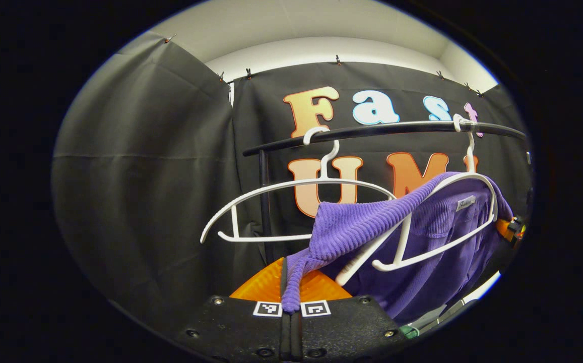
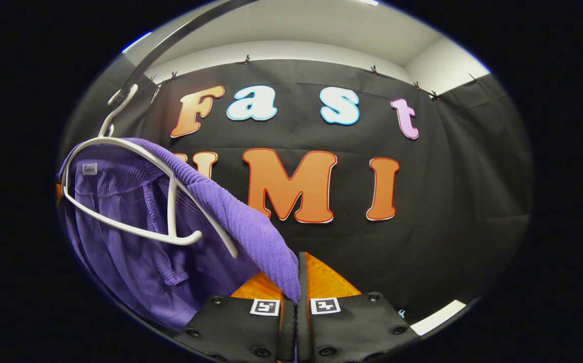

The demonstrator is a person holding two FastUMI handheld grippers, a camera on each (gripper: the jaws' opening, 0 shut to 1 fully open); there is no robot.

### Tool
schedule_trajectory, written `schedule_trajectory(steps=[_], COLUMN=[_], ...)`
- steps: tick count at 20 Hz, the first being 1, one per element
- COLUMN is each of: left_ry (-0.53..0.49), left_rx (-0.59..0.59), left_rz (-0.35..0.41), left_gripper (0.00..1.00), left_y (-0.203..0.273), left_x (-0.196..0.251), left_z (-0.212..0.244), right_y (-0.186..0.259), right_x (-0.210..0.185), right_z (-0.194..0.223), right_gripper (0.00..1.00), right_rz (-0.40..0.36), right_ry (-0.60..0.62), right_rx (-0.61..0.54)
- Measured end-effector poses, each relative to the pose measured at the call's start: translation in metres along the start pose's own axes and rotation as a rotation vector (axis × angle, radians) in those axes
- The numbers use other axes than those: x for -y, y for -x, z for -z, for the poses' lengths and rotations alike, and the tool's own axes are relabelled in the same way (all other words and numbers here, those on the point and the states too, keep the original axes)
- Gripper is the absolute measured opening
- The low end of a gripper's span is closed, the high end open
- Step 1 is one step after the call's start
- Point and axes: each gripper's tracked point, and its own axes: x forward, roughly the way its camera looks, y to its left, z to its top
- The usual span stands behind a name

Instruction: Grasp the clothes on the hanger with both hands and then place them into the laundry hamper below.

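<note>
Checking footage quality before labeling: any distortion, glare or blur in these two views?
Left gripper view: fisheye bows the black rail and the empty white hanger; the purple garment is sharp, lighting even. Right gripper view: same bending; the rail shows a pale sheen; the garment's ribbing stays crisp, no motion blur.

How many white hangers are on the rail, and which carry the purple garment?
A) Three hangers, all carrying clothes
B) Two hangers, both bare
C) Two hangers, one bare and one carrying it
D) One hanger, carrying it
C: in the left gripper view a bare white hanger hangs on the rail beside a second hanger with the purple garment draped over it.
</note>
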Motion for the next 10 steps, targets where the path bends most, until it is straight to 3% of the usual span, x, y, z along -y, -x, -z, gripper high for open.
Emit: schedule_trajectory(steps=[7, 10], left_ry=[0.008, 0.025], left_rx=[0.042, 0.032], left_rz=[0.012, 0.031], left_gripper=[0.00, 0.00], left_y=[-0.015, -0.021], left_x=[-0.010, -0.015], left_z=[-0.024, -0.021], right_y=[-0.052, -0.081], right_x=[-0.012, -0.013], right_z=[0.007, 0.033], right_gripper=[0.09, 0.09], right_rz=[-0.190, -0.290], right_ry=[-0.410, -0.559], right_rx=[-0.108, -0.253])
